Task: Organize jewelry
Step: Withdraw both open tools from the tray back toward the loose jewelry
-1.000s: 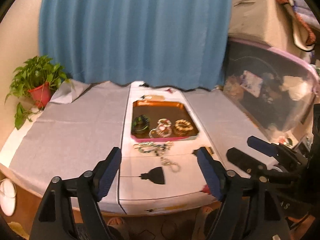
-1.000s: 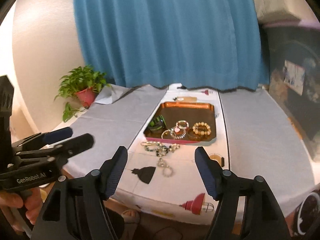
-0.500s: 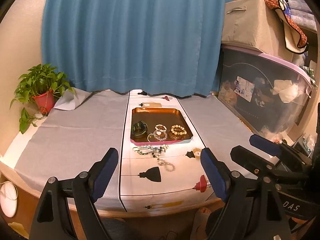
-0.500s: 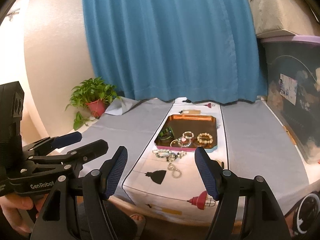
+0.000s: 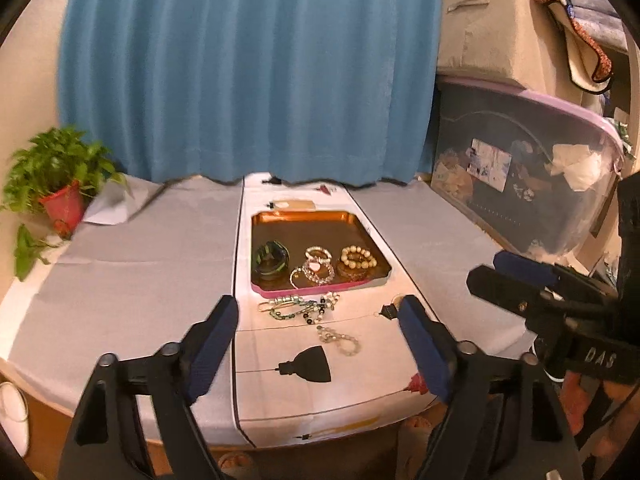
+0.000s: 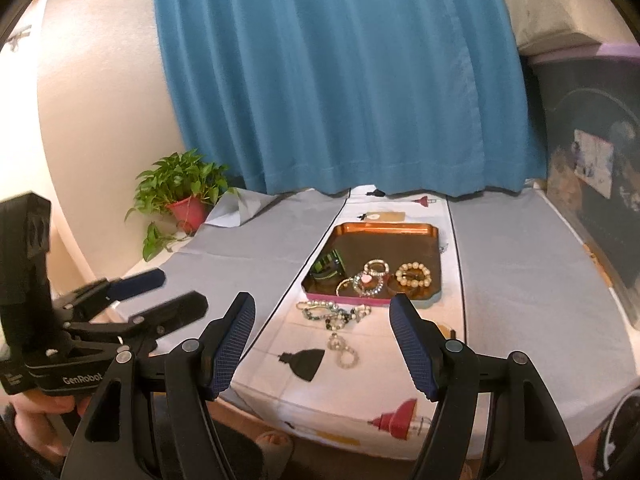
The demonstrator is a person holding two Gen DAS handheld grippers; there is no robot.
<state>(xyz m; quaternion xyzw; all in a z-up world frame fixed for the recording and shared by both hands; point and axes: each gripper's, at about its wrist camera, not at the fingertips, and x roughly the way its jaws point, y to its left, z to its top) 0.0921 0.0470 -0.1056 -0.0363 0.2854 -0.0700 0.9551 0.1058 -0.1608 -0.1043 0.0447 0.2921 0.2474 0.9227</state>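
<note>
On the table (image 5: 132, 264), covered by a grey cloth with a white printed runner down its middle, sits a copper tray (image 5: 316, 219) with a pink front edge. Inside it lie a green bangle (image 5: 271, 261), a cluster of small bead bracelets (image 5: 314, 269) and a cream bead bracelet (image 5: 358, 261), side by side near the front rim. Just before the tray, on the runner, a tangle of necklaces (image 5: 299, 309) lies loose, and nearer still a small chain (image 5: 339, 339) rests beside a printed black lamp shape. The left gripper (image 5: 316, 344) hovers above the table's near edge, its jaws closing but wide, with nothing between them. The right gripper (image 6: 322, 344) hovers likewise, jaws wide apart and empty. A potted plant (image 6: 180, 196) stands at the far left by a blue curtain (image 6: 340, 80); a storage bin (image 5: 520, 168) stands at the right.
</note>
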